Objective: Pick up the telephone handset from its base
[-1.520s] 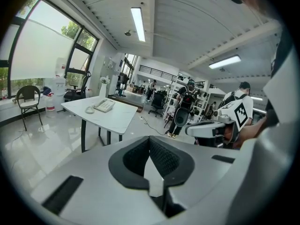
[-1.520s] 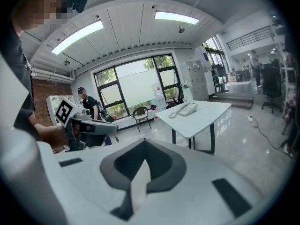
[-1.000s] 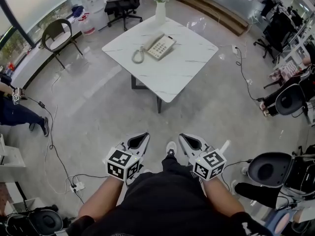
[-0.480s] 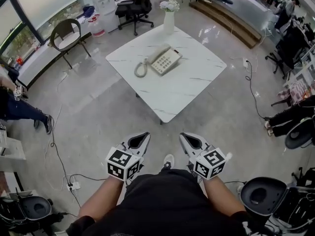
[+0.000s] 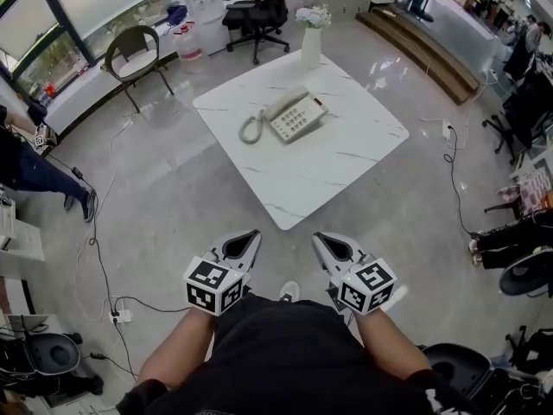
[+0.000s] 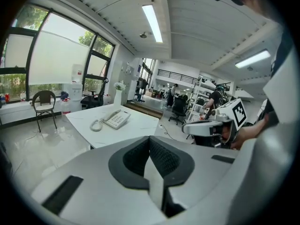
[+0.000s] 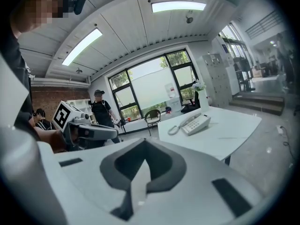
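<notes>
A beige telephone [image 5: 298,119] sits on a white marble table [image 5: 333,175], well ahead of me. Its handset [image 5: 282,105] lies on the base, and a coiled cord [image 5: 250,129] curls off to the left. My left gripper [image 5: 247,241] and right gripper [image 5: 326,242] are held side by side over the floor, short of the table's near corner. Both are shut and empty. The left gripper view shows the telephone [image 6: 116,119] far off and the right gripper [image 6: 202,128] alongside. In the right gripper view the telephone [image 7: 196,123] is also distant.
A white vase of flowers [image 5: 312,40] stands at the table's far corner. Beyond it are a black office chair [image 5: 262,14] and a round-backed chair [image 5: 136,52]. A person [image 5: 26,169] stands at the left. A cable and power strip [image 5: 117,315] lie on the floor at my left.
The table and telephone have drawn nearer and sit lower in the head view. Both grippers have travelled forward with me, still shut and side by side.
</notes>
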A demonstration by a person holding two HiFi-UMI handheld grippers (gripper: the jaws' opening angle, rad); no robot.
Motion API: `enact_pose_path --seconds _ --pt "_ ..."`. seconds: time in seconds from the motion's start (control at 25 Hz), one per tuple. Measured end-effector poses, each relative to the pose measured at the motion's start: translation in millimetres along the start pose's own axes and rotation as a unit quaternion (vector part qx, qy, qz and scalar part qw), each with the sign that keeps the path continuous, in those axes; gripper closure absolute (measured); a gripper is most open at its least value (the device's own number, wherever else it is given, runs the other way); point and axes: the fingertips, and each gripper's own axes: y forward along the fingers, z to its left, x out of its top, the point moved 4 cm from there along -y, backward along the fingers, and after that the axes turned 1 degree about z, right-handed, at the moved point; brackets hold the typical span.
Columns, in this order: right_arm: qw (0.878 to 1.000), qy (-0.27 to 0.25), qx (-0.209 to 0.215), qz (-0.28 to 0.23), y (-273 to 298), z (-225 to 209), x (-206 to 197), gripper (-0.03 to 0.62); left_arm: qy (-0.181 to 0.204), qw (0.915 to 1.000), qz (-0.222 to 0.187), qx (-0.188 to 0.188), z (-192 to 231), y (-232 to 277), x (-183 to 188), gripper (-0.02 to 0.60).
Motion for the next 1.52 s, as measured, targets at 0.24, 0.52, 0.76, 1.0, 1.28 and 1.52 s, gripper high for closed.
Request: enact_pose_path --seconds 0.24,0.52,0.76,1.0,1.28,1.52 --pt "1.0 0.019 0.002 0.004 -8 -15 -6 0.592 -0.004 0.9997 0.024 -0.005 -16 11 -6 0.58" --pt "0.999 0.043 -0.008 0.006 -3 -28 -18 0.592 -0.002 0.9989 0.045 -0.017 -10 30 -9 0.58" --pt "0.999 0.04 -0.024 0.011 4 -40 -9 0.592 0.008 0.9986 0.042 -0.033 3 48 11 0.58" --pt "0.999 0.029 -0.036 0.009 29 -53 12 0.592 0.018 0.9985 0.036 -0.036 31 65 33 0.58" --pt "0.998 0.022 -0.053 0.005 64 -68 39 0.592 0.033 0.9981 0.027 -0.044 69 87 63 0.58" --pt "0.997 0.02 -0.074 0.001 99 -78 60 0.592 0.045 0.9969 0.022 -0.062 105 107 85 0.579"
